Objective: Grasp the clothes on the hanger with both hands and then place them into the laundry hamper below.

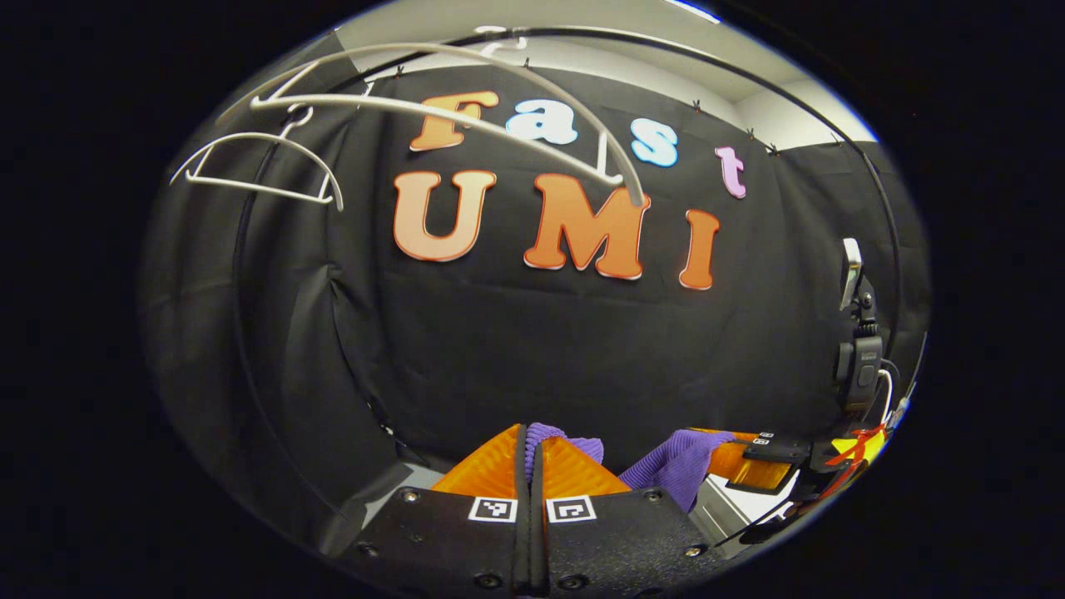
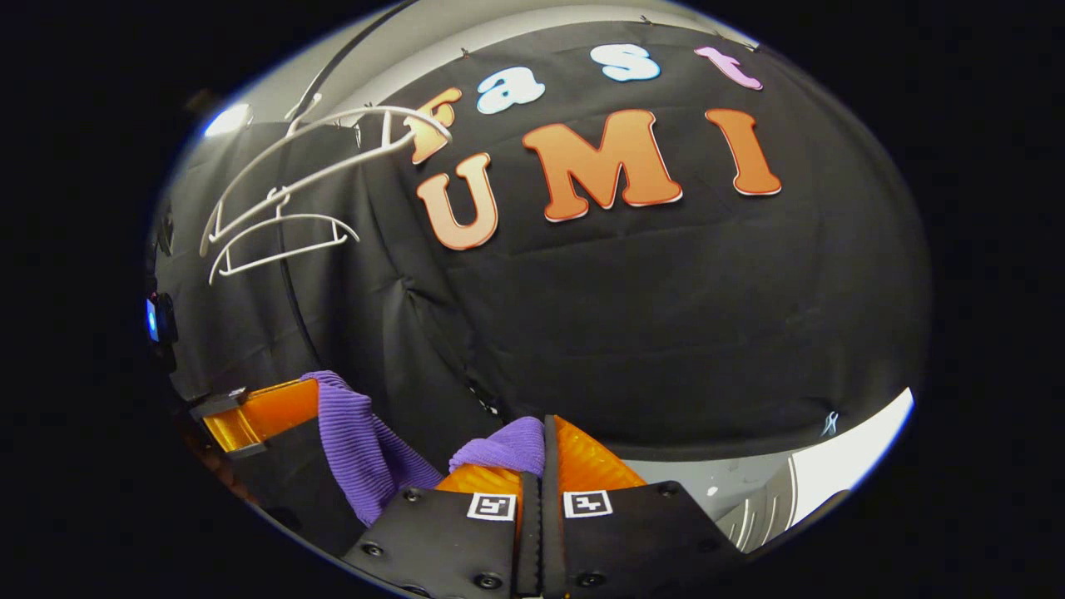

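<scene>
Both grippers [image 1: 530, 453] [image 2: 543, 449] are pinching purple cloth [image 1: 676, 466] between pressed-together fingers; two white hangers [image 1: 258, 170] [image 2: 287, 233] are hanging bare above, against the wall.

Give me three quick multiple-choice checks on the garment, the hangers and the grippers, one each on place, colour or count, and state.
1. Where are the white hangers?
A. High up against the black cloth wall
B. Down between the left gripper's fingers
C. Lying on the floor

2. What colour is the garment?
A. Green
B. Purple
C. White

3. How does the right gripper stand?
A. Wide open, holding nothing
B. Shut on a hanger
C. Shut on the garment

Answers:
1 A: the bare hangers hang near the top of both views, above the grippers.
2 B: ribbed purple cloth shows at both grippers.
3 C: its fingers are closed with purple cloth pinched between them, as with the left gripper.
</scene>
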